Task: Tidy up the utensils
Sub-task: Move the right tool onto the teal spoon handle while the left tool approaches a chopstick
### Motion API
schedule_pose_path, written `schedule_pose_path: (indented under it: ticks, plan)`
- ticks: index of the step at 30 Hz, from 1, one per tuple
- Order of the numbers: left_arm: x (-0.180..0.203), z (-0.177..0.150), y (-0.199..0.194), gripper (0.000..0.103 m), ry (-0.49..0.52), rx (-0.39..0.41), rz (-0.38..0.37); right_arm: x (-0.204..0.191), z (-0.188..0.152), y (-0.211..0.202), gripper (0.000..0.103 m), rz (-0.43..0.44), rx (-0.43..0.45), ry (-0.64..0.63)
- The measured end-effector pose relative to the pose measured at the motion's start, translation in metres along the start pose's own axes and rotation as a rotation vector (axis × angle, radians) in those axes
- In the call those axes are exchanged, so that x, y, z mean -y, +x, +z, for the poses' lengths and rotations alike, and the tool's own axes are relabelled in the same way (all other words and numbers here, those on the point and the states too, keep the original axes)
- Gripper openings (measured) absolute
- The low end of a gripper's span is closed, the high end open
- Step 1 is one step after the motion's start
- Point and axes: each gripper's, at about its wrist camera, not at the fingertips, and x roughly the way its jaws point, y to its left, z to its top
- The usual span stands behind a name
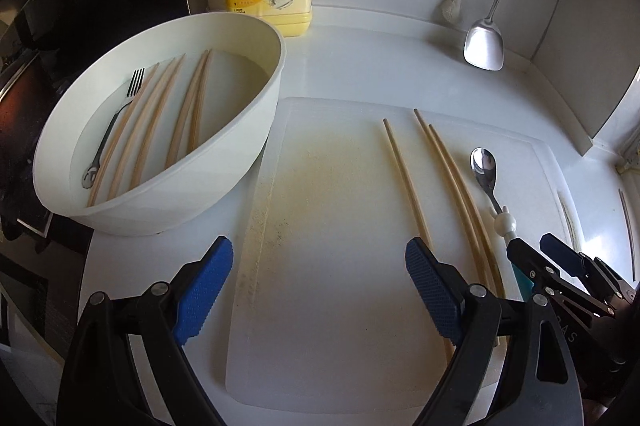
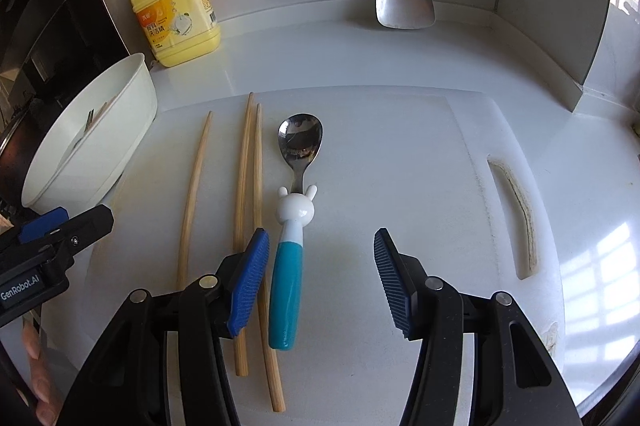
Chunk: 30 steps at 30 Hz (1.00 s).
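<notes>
Things we cannot see all of

In the left view, a finger (image 1: 434, 290) hides the chopsticks' (image 1: 452, 165) near ends; we cannot see the spatula's (image 2: 405, 3) handle top.

both hand-held grippers, left (image 1: 318, 290) and right (image 2: 318, 278), hover agape, empty.

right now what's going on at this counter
A person is sorting utensils with two hand-held grippers. The right hand-held gripper is open over the bunny-handled spoon on the cutting board, beside three chopsticks. The left hand-held gripper is open and empty. More chopsticks and a fork sit in the white basin.
</notes>
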Motion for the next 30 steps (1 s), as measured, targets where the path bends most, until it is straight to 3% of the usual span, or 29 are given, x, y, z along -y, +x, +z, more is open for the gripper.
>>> schedule_pose_path:
  ticks: [14, 21, 26, 30]
  plan:
    - [0.011, -0.010, 0.011, 0.086, -0.030, -0.006, 0.017, -0.003, 0.006, 0.019, 0.052, -0.022, 0.036, -0.128]
    - [0.028, -0.012, 0.021, 0.086, -0.026, -0.006, 0.006, 0.011, 0.014, 0.021, 0.034, -0.003, 0.051, -0.140]
    - [0.041, -0.013, 0.029, 0.086, -0.015, -0.004, 0.008, 0.025, 0.018, 0.021, 0.034, 0.003, 0.044, -0.143]
    - [0.050, -0.013, 0.033, 0.086, -0.006, -0.001, 0.002, 0.033, 0.021, 0.020, 0.034, 0.075, 0.035, -0.164]
